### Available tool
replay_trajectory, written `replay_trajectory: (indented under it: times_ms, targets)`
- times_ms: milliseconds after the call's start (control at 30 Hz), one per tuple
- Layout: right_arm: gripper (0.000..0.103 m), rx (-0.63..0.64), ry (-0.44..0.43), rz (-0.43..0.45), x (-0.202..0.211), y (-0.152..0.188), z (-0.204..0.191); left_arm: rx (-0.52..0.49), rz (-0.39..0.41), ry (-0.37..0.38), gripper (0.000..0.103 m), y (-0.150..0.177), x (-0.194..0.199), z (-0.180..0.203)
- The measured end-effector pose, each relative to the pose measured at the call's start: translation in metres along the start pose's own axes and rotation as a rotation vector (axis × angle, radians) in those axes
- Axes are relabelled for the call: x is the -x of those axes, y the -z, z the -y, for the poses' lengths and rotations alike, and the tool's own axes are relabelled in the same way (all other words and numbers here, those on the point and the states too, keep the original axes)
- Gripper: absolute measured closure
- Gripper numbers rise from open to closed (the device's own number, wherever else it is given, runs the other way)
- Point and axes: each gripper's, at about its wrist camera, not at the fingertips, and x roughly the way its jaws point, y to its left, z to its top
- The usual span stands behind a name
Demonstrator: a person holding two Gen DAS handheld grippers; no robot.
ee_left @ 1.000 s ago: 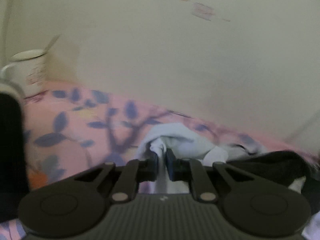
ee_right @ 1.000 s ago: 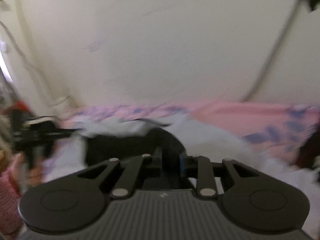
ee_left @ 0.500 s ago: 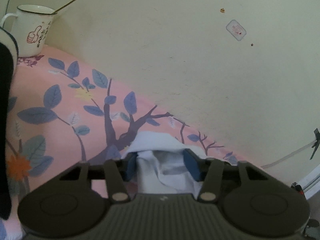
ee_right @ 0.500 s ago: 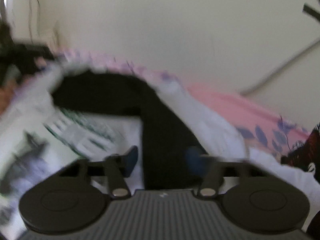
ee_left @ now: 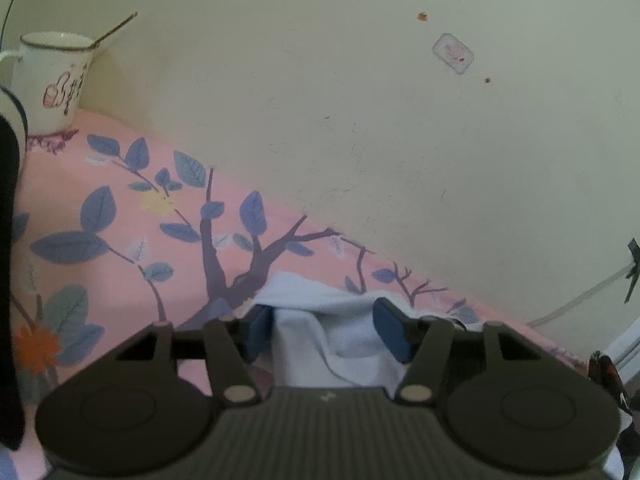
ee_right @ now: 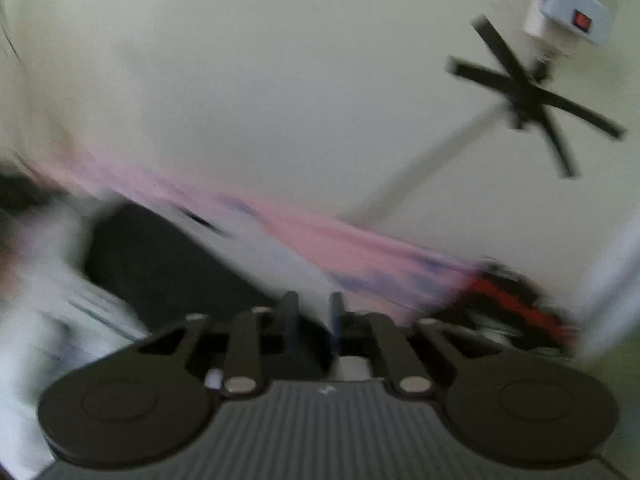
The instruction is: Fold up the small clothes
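In the left wrist view a pale white garment (ee_left: 304,344) lies bunched on the pink leaf-print sheet (ee_left: 120,264). My left gripper (ee_left: 326,320) straddles it. Its jaws are opening, and its blue pads (ee_left: 394,336) stand clear of the cloth on both sides. The right wrist view is badly blurred. My right gripper (ee_right: 314,312) hangs above a white garment (ee_right: 264,256) with a black part (ee_right: 160,264). Its jaws are opening and show only a narrow gap. The blur hides whether any cloth is caught between them.
A white mug (ee_left: 52,80) with a spoon stands at the far left against the cream wall. A dark shape (ee_left: 8,280) fills the left edge. A red and black item (ee_right: 512,304) lies at the right. On the wall are a power strip (ee_right: 572,12) and crossed black tape (ee_right: 528,92).
My left gripper's jaws have spread off the white cloth, which now lies loose between them. My right gripper's jaws went from wide to a narrow gap, and its view swung up toward the wall.
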Motion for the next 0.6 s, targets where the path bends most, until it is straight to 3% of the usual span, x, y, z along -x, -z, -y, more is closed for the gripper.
replay_trajectory:
  times_ms: [33, 133, 300, 433, 533, 600]
  targets:
    - [0.061, -0.043, 0.019, 0.013, 0.001, 0.006, 0.007, -0.008, 0.011, 0.013, 0.047, -0.001, 0.005, 0.001]
    - [0.072, -0.243, -0.055, 0.08, 0.024, 0.025, 0.036, -0.019, 0.047, 0.052, 0.047, -0.004, 0.019, 0.007]
    - [0.069, -0.489, -0.037, 0.228, 0.081, 0.079, 0.075, -0.116, 0.041, 0.144, 0.047, 0.002, 0.03, 0.033]
    - [0.054, -0.735, -0.076, 0.265, 0.104, 0.145, 0.105, -0.209, -0.004, 0.234, 0.042, 0.015, 0.033, 0.056]
    - [0.049, -0.932, -0.096, 0.232, 0.097, 0.196, 0.12, -0.252, -0.031, 0.225, 0.039, 0.024, 0.028, 0.066]
    - [0.048, -1.036, -0.141, 0.214, 0.084, 0.215, 0.128, -0.264, -0.074, 0.157, 0.039, 0.027, 0.017, 0.068]
